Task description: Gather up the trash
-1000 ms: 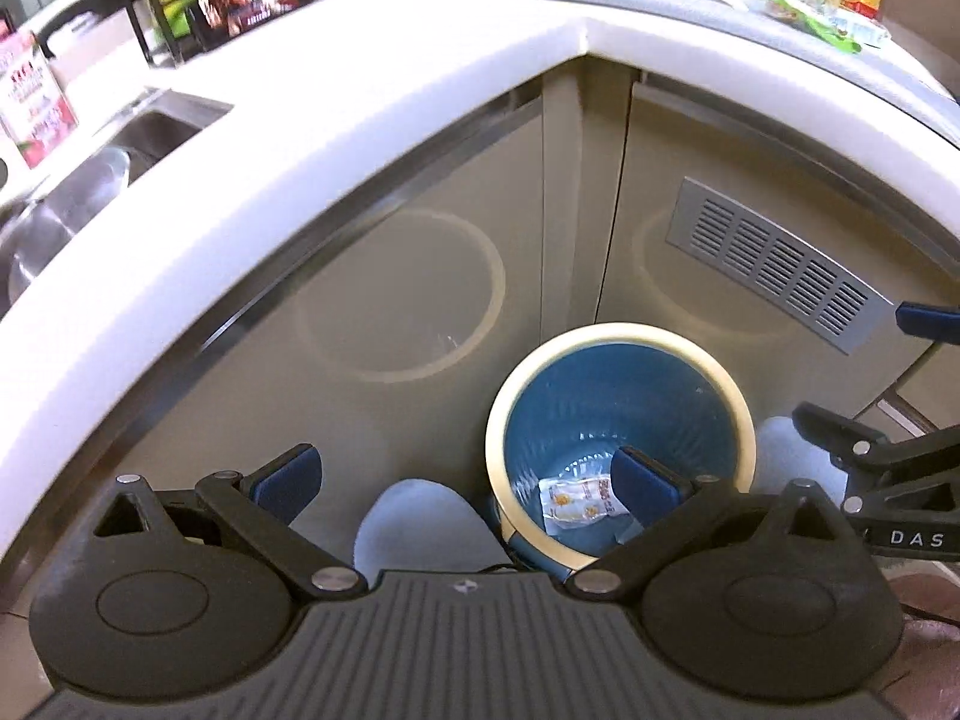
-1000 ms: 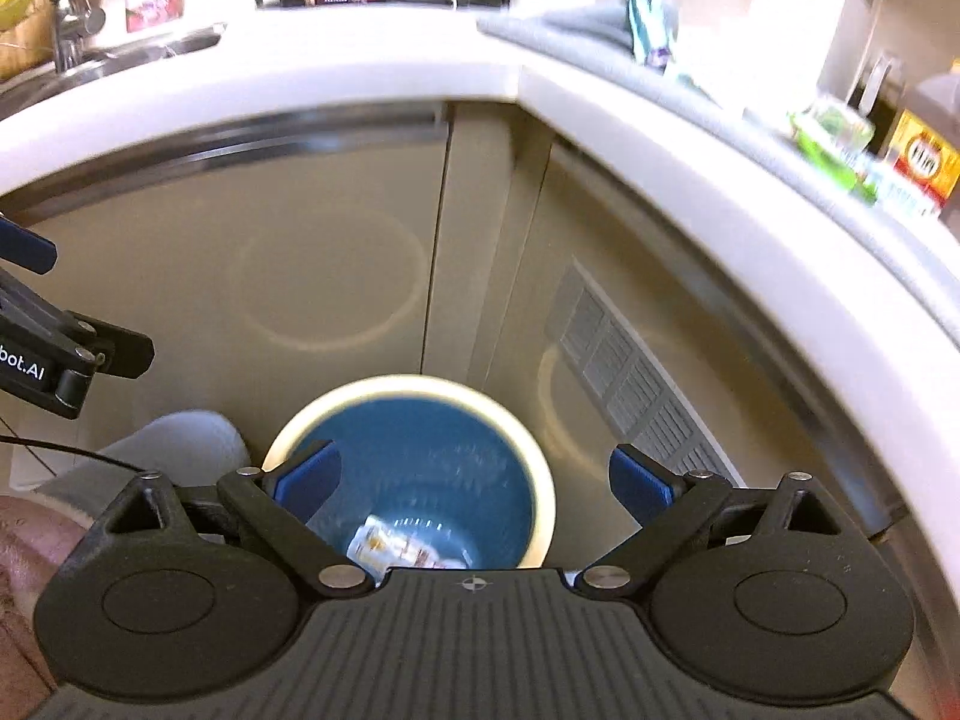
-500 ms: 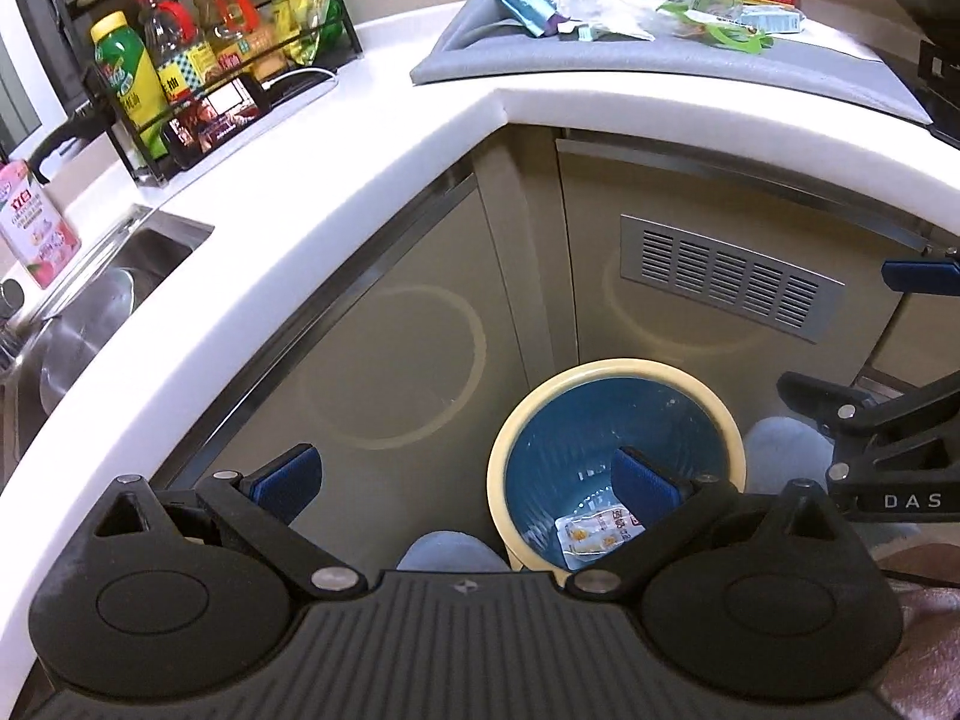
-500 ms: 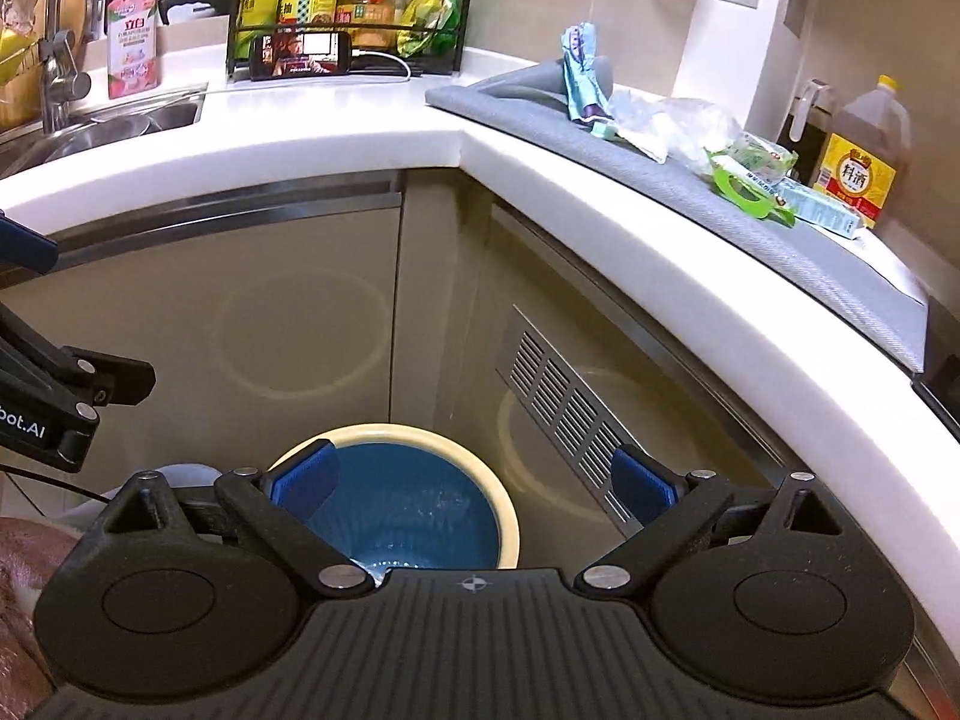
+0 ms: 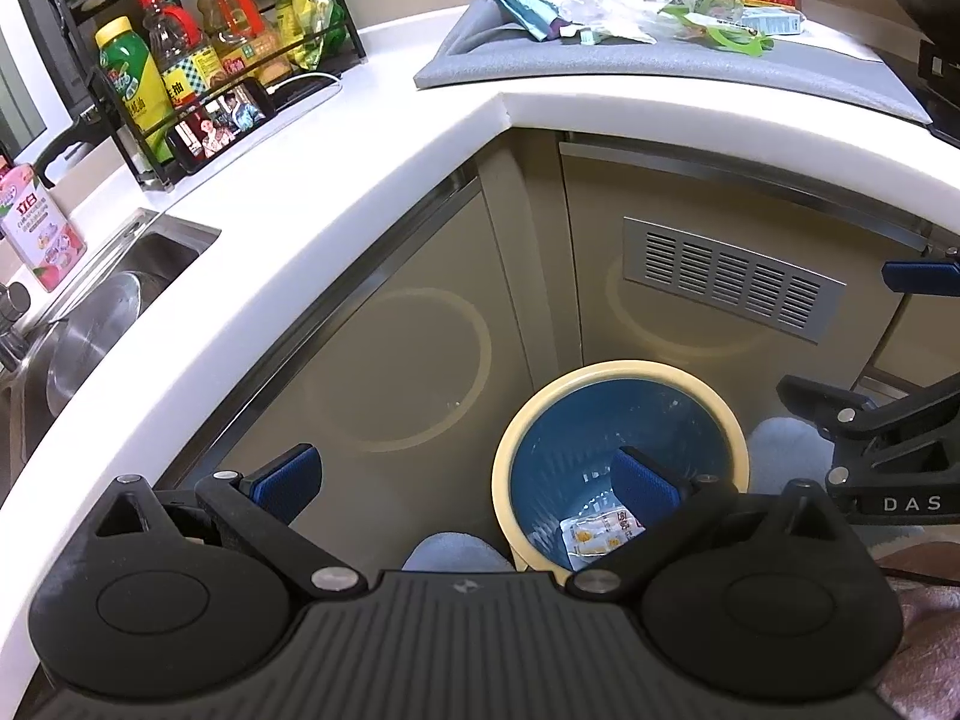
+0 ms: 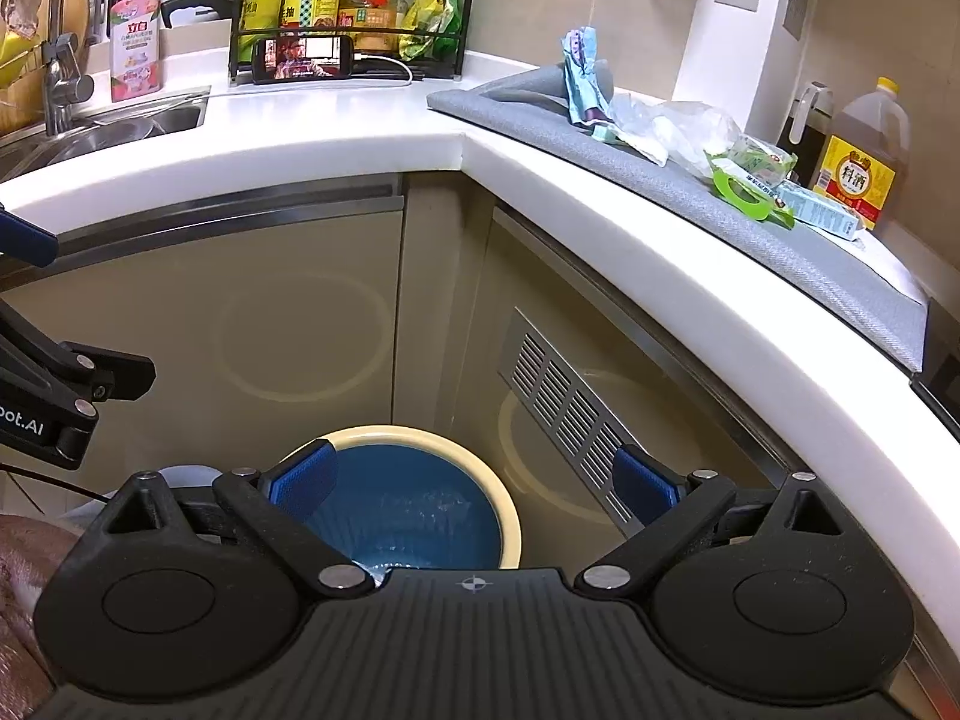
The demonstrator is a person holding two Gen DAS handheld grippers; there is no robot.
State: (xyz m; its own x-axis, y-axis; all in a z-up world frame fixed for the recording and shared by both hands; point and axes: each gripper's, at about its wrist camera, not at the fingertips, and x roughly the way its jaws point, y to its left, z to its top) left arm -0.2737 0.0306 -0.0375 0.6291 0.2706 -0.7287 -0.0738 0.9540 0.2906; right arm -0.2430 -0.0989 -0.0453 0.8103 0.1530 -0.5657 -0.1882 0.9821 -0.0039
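left gripper (image 5: 465,480): jaws wide apart, nothing between them, held over the floor in front of the cabinet corner, just beside the bin
right gripper (image 6: 474,480): jaws wide apart, empty, above the bin's near rim
bin (image 5: 621,373): blue inside, cream rim, on the floor tight in the corner where the two cabinet fronts meet
wrapper in bin (image 5: 591,534): small white and yellow packet lying at the bottom, partly hidden by the left gripper's right finger
trash on worktop: teal wrapper (image 6: 581,75) standing crumpled, clear plastic bag (image 6: 672,120) beside it, green packet (image 6: 750,177), pale blue box (image 6: 819,213); all on the grey mat (image 6: 600,147)
grey mat: lies on the right run of the white worktop (image 6: 330,120), past the corner
rack (image 6: 345,18): black wire, holds oil and sauce bottles, at the back of the worktop; phone (image 6: 303,59) with lit screen propped against it
sink (image 5: 114,288): far left, steel bowl in it; pink soap bottle (image 6: 135,36) at its edge
vent grille (image 5: 732,276): on the right cabinet front, above the bin
cooking wine bottle (image 6: 864,150): behind the mat, by the wall
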